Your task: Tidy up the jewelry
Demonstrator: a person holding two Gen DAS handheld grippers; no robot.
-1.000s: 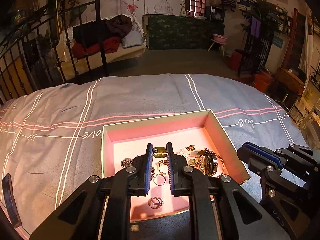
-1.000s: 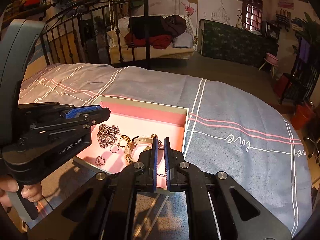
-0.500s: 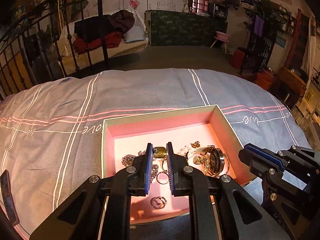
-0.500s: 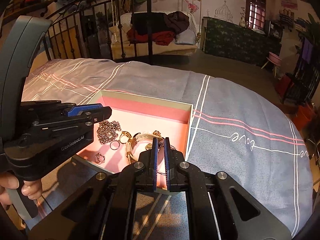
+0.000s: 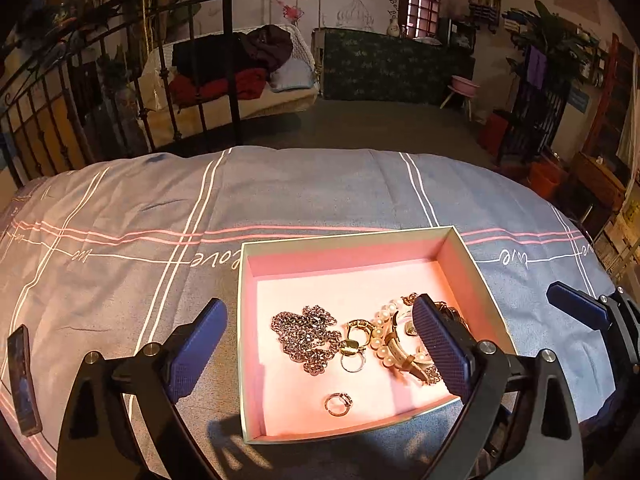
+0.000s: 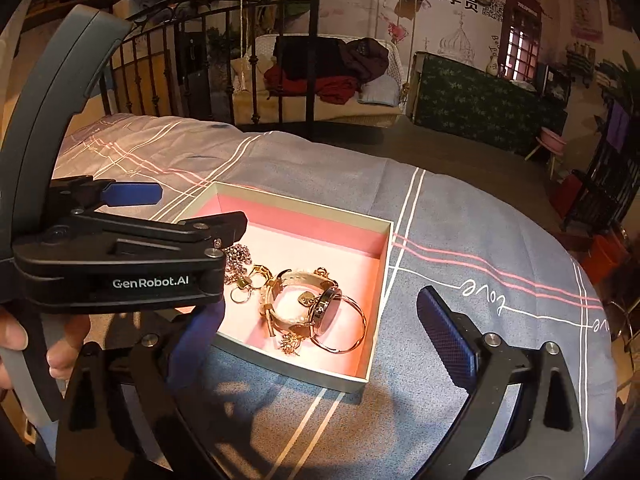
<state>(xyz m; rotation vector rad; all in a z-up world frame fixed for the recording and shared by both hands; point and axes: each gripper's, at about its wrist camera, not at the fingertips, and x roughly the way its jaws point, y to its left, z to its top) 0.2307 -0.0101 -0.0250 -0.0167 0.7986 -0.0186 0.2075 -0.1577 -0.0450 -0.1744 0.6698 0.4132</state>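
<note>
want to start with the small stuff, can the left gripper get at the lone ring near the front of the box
Probably yes. The left gripper is open, nothing between its fingers, and hovers over the box. The ring lies alone on bare lining, apart from the chain; only the low front wall is nearby.

Bed cover [image 5: 300,192] beyond and left of box [image 5: 344,240]: bare, open for passage. Box open-topped; far half of pink floor free. Near half crowded: chain heap [image 5: 306,336], rings, pearl strand [image 5: 380,332], watch [image 6: 326,308], bangle [image 6: 352,332] bunched toward right wall. Lone ring [image 5: 338,404] near front wall, apart from the rest. Box walls block sideways entry. Phone [image 5: 22,376] lies at far left cover edge. Left claw [image 5: 320,344] crosses box's left side in right view.
</note>
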